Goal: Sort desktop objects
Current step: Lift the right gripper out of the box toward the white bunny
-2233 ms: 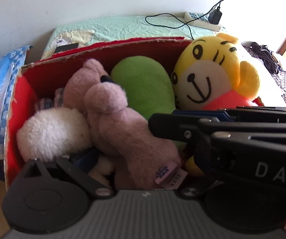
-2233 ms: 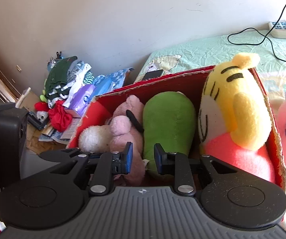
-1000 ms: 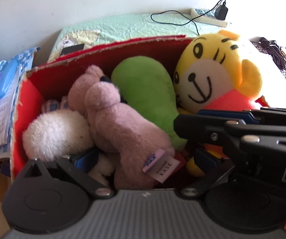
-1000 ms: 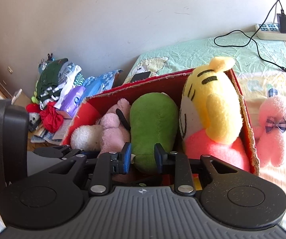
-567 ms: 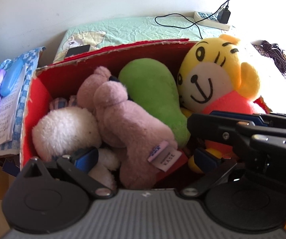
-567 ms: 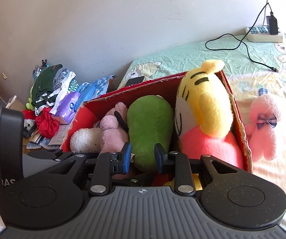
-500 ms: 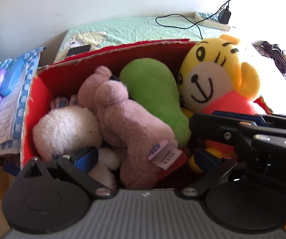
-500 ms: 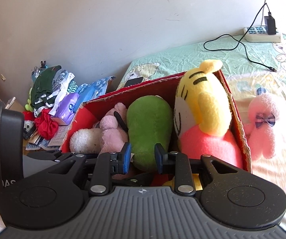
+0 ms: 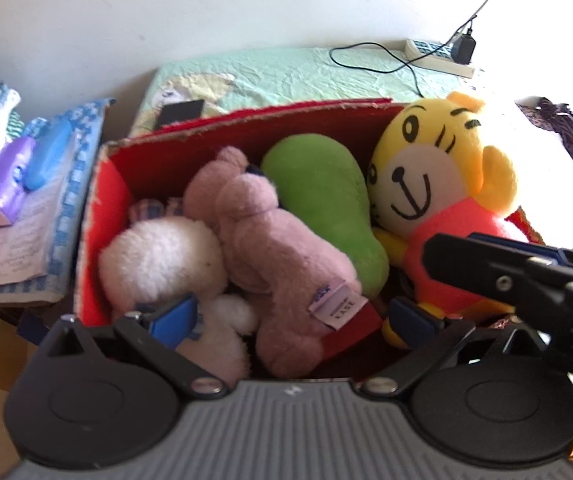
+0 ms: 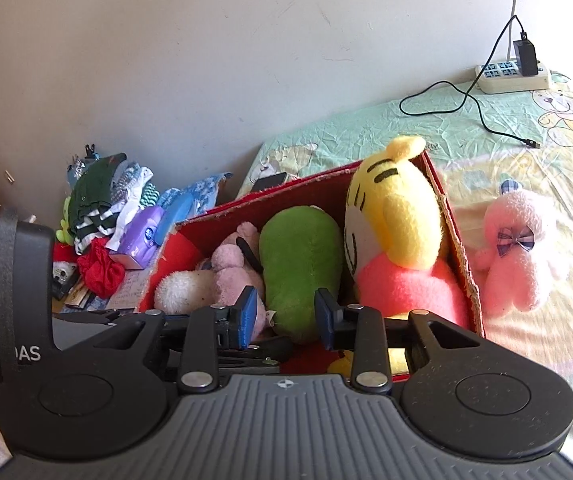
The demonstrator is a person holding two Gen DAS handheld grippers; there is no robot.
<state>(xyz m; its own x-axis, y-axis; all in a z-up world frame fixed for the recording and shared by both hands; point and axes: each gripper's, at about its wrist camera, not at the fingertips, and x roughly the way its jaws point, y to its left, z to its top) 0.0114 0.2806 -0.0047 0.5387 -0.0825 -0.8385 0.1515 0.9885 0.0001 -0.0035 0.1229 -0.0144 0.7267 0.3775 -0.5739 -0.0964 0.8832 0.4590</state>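
Observation:
A red cardboard box (image 9: pixel 246 120) holds a white fluffy toy (image 9: pixel 158 256), a mauve plush (image 9: pixel 282 264), a green plush (image 9: pixel 322 196) and a yellow tiger plush (image 9: pixel 426 184). My left gripper (image 9: pixel 292 316) is wide open above the box's near side, its blue pads either side of the mauve plush's tagged end without touching it. My right gripper (image 10: pixel 286 316) hovers over the near edge of the box (image 10: pixel 270 196), its jaws a narrow gap apart with nothing between them. The right gripper (image 9: pixel 526 276) also juts in from the right in the left wrist view.
A pink bunny plush (image 10: pixel 518 256) lies on the bed sheet (image 10: pixel 526 152) just right of the box. A power strip with a cable (image 10: pixel 510 76) sits by the wall. Clothes and a purple tissue pack (image 10: pixel 142 236) are piled left of the box. A phone (image 9: pixel 180 112) lies behind it.
Both grippers have drawn back and up from the box, which now looks smaller. The pink bunny has come fully into the right wrist view. The toys have not moved.

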